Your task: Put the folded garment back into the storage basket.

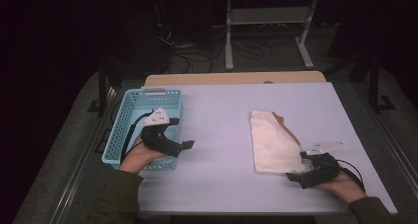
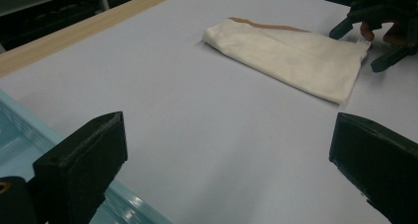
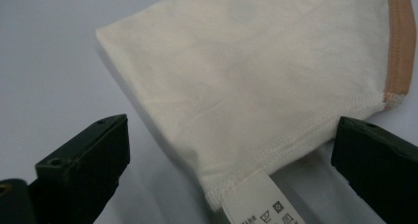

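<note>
A folded cream cloth with a tan trim lies on the right half of the pale table. My right gripper is at the cloth's near right corner and stands open; in the right gripper view the hemmed corner and its care label lie between the wide-apart jaws. My left gripper is open and holds nothing. It hovers at the right rim of a light blue basket and points across the table toward the cloth.
The basket sits at the table's left side, its floor mostly hidden by my left hand. A wooden strip runs along the table's far edge. Beyond it, a white metal frame and cables stand on the dark floor.
</note>
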A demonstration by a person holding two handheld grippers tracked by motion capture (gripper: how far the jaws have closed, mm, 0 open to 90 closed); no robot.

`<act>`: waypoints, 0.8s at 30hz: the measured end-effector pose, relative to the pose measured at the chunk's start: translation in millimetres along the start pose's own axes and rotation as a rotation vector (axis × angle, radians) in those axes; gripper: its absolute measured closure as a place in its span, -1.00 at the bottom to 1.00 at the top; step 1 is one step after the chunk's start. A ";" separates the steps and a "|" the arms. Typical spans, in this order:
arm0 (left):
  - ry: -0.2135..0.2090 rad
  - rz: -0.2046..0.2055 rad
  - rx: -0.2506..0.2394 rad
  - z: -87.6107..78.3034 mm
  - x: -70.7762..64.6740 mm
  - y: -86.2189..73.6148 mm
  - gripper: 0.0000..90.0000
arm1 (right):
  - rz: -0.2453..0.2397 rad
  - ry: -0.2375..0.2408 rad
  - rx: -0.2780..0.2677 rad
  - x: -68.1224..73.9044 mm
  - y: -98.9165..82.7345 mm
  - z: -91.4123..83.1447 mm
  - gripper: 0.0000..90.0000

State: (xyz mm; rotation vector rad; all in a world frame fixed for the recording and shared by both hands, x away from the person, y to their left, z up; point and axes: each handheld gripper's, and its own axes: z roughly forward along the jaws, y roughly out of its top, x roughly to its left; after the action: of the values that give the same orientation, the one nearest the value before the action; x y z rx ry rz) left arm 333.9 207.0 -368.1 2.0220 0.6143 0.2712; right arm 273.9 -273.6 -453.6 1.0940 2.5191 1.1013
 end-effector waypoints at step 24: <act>-0.039 -0.026 -0.025 7.8 -11.5 12.7 -1.00 | 0.005 0.003 -0.005 -0.2 0.7 1.1 -0.98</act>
State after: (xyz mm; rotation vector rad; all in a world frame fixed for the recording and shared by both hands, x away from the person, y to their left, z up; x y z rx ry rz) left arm 331.5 190.0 -360.5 1.9894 0.6099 0.2227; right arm 274.9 -272.8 -453.9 1.0989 2.5163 1.1103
